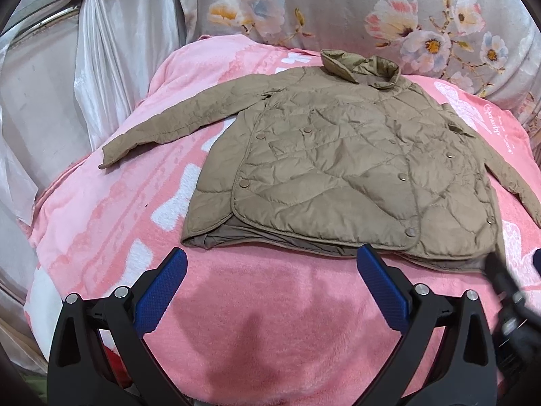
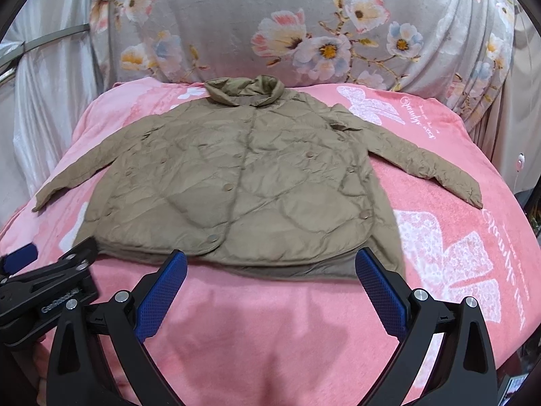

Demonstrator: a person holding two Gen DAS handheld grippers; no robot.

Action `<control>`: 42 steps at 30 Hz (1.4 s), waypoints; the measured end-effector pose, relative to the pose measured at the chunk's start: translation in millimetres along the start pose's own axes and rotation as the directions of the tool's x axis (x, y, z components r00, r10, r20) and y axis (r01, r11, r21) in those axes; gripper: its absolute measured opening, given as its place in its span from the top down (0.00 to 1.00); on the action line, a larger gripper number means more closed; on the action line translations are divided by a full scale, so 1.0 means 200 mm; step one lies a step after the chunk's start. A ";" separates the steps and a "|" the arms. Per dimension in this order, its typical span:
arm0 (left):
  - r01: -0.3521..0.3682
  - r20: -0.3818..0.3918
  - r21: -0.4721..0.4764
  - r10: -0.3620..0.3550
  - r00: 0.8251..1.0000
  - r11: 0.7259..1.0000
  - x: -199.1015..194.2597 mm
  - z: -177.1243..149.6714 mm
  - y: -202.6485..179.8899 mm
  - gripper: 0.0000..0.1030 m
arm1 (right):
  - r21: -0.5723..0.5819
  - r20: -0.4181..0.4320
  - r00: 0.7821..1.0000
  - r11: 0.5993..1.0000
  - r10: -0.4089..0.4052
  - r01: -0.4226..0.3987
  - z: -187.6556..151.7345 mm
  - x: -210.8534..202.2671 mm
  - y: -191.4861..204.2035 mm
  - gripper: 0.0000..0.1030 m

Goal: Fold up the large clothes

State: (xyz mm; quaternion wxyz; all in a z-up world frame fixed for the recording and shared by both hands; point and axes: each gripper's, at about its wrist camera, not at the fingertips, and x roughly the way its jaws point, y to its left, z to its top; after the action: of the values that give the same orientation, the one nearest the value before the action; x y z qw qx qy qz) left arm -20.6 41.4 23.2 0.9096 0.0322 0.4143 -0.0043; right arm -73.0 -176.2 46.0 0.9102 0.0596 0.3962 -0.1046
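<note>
A tan quilted jacket lies flat and front up on a pink blanket, collar at the far side, both sleeves spread outward. It also shows in the right wrist view. My left gripper is open and empty, just short of the jacket's hem. My right gripper is open and empty, also just short of the hem. The left gripper appears at the lower left of the right wrist view.
A grey floral cloth hangs behind the pink blanket. Shiny white curtains hang at the left. The blanket drops away at its left and right edges.
</note>
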 end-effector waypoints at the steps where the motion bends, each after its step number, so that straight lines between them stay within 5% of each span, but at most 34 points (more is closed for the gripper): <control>1: -0.002 -0.003 -0.003 0.002 1.000 1.000 0.02 0.01 0.00 0.05 | 0.027 -0.002 1.000 1.000 -0.011 0.011 0.02 0.03 -0.06 0.05; 6: -0.028 -0.012 -0.030 0.028 1.000 0.999 0.10 0.10 0.03 0.05 | 0.198 -0.027 0.995 0.975 -0.098 0.102 0.16 0.20 -0.47 0.05; 10: -0.037 -0.028 -0.054 0.035 0.999 0.998 0.20 0.19 0.06 0.05 | 0.402 -0.077 0.990 0.905 -0.116 0.137 0.24 0.39 -0.92 0.05; 16: -0.085 -0.021 -0.029 0.085 0.996 0.996 0.33 0.29 0.05 0.05 | 0.710 -0.099 0.992 0.693 -0.078 0.126 0.26 0.67 -1.53 0.05; 19: -0.103 -0.015 -0.022 0.103 0.995 0.994 0.39 0.33 0.05 0.05 | 0.766 -0.088 0.990 0.627 -0.113 0.140 0.28 0.75 -1.71 0.05; 23: -0.130 -0.028 -0.025 0.130 0.991 0.991 0.48 0.38 0.06 0.05 | 0.785 -0.119 0.980 0.589 -0.160 0.191 0.28 0.88 -1.86 0.05; 27: -0.182 -0.053 -0.039 0.180 0.982 0.983 0.59 0.42 0.10 0.05 | 0.817 -0.145 0.969 0.528 -0.199 0.231 0.25 0.99 -1.98 0.20; 30: -0.216 -0.076 -0.055 0.212 0.974 0.975 0.66 0.43 0.14 0.05 | 0.790 -0.176 0.954 0.544 -0.242 0.284 0.31 1.03 -1.99 0.55; 33: -0.239 -0.089 -0.062 0.233 0.968 0.969 0.70 0.43 0.18 0.05 | 0.789 -0.136 0.962 0.561 -0.238 0.250 0.42 1.04 -1.98 0.91; 35: -0.253 -0.092 -0.069 0.246 0.965 0.965 0.71 0.44 0.21 0.05 | 0.756 -0.091 0.956 0.606 -0.280 0.249 0.56 1.00 -1.90 0.92; 37: -0.260 -0.097 -0.079 0.252 0.963 0.962 0.73 0.43 0.23 0.05 | 0.683 0.001 0.958 0.700 -0.287 0.209 0.76 0.94 -1.75 0.93; 42: -0.302 -0.131 -0.068 0.291 0.948 0.951 0.80 0.42 0.23 0.05 | 0.440 0.177 0.979 0.898 -0.106 0.018 1.16 0.85 -1.15 0.93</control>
State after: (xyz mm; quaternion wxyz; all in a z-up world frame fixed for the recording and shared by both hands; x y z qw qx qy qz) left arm 149.6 85.9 -40.0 0.8740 0.0546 0.4581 0.1525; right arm 150.2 -469.0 72.5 0.9045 0.2386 0.2728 -0.2249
